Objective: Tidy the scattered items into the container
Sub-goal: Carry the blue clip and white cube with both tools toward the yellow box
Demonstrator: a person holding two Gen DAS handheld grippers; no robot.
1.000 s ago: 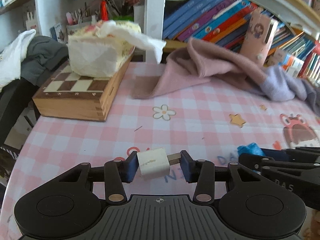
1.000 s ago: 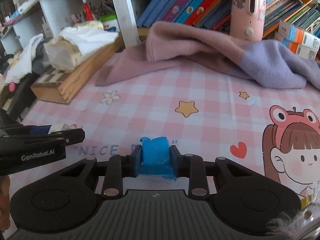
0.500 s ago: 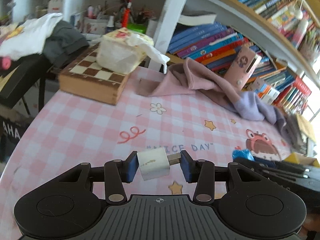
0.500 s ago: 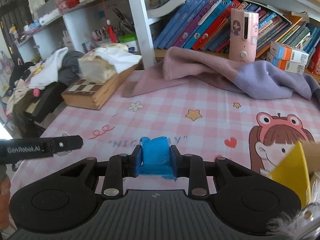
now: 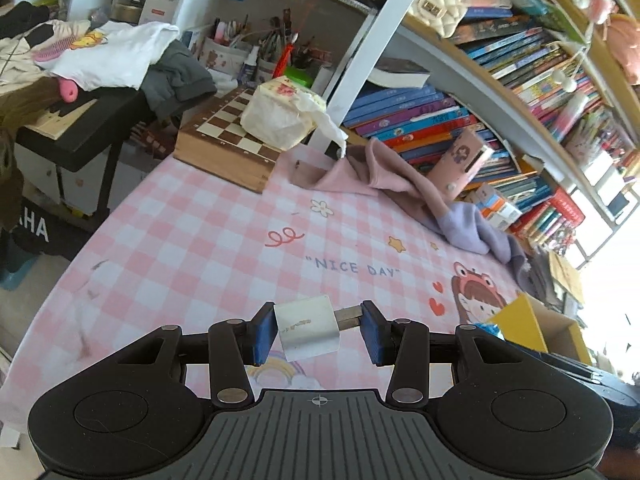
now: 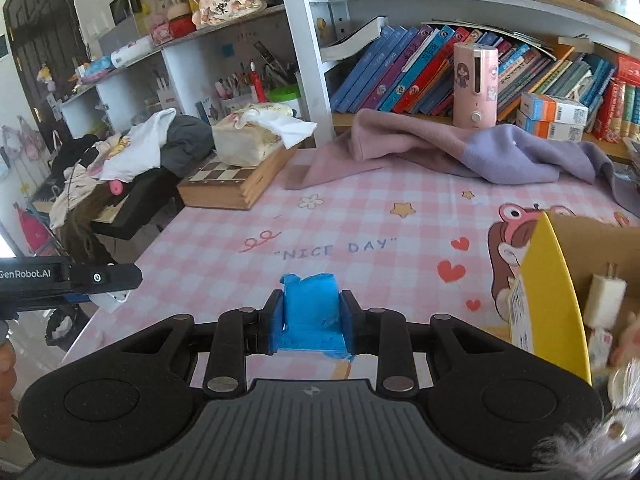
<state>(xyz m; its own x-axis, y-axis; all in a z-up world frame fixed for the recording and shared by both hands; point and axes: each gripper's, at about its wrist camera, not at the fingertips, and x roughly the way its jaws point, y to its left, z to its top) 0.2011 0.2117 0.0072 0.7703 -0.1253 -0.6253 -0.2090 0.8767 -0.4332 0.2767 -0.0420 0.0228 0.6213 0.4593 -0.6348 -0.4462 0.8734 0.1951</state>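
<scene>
Above the pink-and-white checked worktop [image 5: 208, 248] I hold both claws clear of the surface. My left claw [image 5: 318, 330] pinches a small white plug-in charger block [image 5: 309, 328]: the left blue pad [image 5: 265, 334] presses its flat white side and the right pad meets the metal prongs [image 5: 349, 317] sticking out of the other end. The block sits slightly tilted between the pads.

My right claw [image 6: 311, 318] is clamped on a bright blue crumpled lump [image 6: 310, 310], soft-looking, which fills the gap between the two pads and bulges above them. What it is made of I cannot tell.

Off to my right stands the open cardboard box with a yellow flap [image 6: 548, 288], resting on the worktop over the cartoon girl print. Inside it, in the right wrist view, another white charger with two prongs [image 6: 604, 300] stands upright against the brown inner wall. In the left wrist view the same box [image 5: 520, 322] shows at the right edge, just beyond the right claw's black body.

Farther back, a pink and lilac cloth [image 6: 440, 152] lies bunched along the rear edge of the worktop, a wooden chessboard case [image 5: 230, 146] sits at the back left corner with a pale tissue pack [image 5: 280, 116] on top, and a pink cylindrical gadget [image 6: 476, 84] stands before rows of books [image 6: 400, 72].
</scene>
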